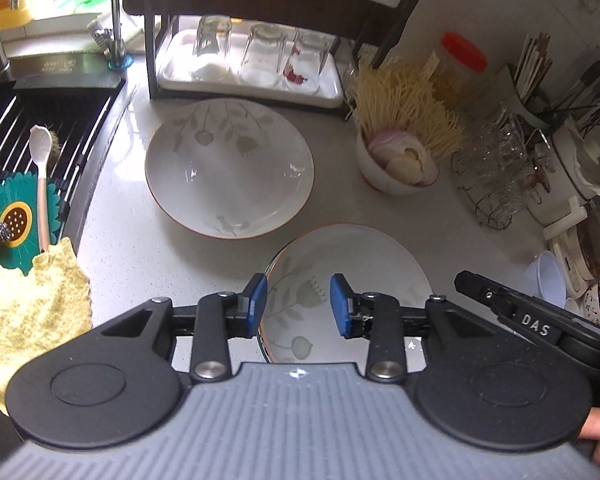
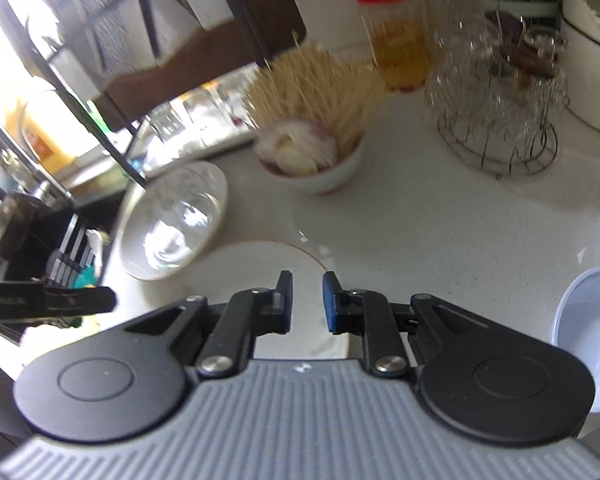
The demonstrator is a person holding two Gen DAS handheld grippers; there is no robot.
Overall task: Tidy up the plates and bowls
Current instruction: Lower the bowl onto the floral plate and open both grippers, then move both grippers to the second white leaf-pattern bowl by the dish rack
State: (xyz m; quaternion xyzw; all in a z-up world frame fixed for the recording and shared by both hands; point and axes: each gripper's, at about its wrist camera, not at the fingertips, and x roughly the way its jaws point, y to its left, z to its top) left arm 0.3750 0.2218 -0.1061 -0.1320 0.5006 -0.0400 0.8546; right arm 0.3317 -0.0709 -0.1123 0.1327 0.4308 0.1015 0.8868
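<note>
On the pale speckled surface (image 1: 120, 248): round glazed leaf-print bowl (image 1: 230, 168) upright, plate (image 1: 352, 264) flat just beside | behind: rack of glasses (image 1: 256, 56), small bowl of sticks (image 1: 396, 160) | left gripper (image 1: 299, 305) fingers apart, empty, over plate | right gripper (image 2: 307, 302) fingers nearly together, empty
</note>
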